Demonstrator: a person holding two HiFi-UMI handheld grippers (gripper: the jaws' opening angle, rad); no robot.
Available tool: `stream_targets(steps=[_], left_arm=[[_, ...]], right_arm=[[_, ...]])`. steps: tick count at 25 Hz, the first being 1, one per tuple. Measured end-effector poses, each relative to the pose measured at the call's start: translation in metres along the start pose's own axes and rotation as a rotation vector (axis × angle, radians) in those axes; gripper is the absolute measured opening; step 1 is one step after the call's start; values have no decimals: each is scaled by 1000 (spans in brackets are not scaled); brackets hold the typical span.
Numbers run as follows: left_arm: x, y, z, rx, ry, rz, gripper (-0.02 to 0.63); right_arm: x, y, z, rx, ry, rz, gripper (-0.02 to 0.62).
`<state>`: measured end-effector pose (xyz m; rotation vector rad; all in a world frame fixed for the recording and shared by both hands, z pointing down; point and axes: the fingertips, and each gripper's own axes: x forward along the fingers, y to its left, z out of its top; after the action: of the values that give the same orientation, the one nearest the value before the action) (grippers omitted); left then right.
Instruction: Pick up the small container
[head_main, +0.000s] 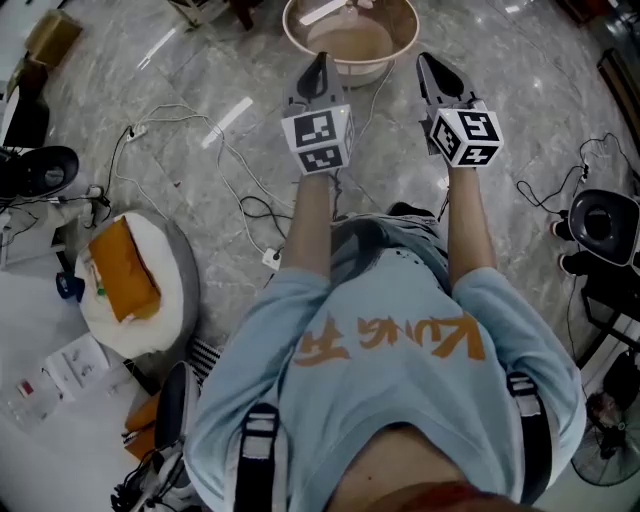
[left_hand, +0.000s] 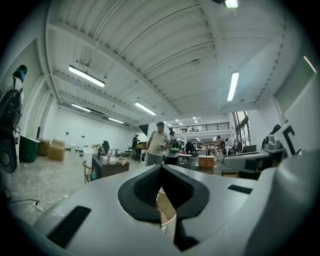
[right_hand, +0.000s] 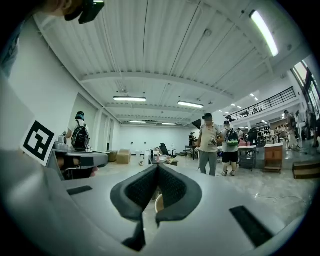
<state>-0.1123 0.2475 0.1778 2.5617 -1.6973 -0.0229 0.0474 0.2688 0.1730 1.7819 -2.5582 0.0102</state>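
Note:
Both grippers are held level in front of the person, side by side over the marble floor. My left gripper has its dark pads closed together with nothing between them, and the left gripper view shows the left gripper the same way. My right gripper is also shut and empty, as the right gripper view confirms. Just beyond both tips stands a round white-rimmed basin with a tan inside; a slice of its rim shows below the closed pads. I cannot make out a small container.
White cables and a plug block trail across the floor at left. A grey cushion with an orange packet lies at far left, and black gear stands at right. Two people stand farther off in the hall.

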Motion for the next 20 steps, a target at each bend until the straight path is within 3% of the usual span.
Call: stream_targets(steps=[11,20], left_arm=[[1,42,-5,-46,9,71,23],[12,56,-5,-46,41,62,23]], right_arm=[[22,10,3,5,3,29,11],[27,-8,-1,55,3,-19,11]])
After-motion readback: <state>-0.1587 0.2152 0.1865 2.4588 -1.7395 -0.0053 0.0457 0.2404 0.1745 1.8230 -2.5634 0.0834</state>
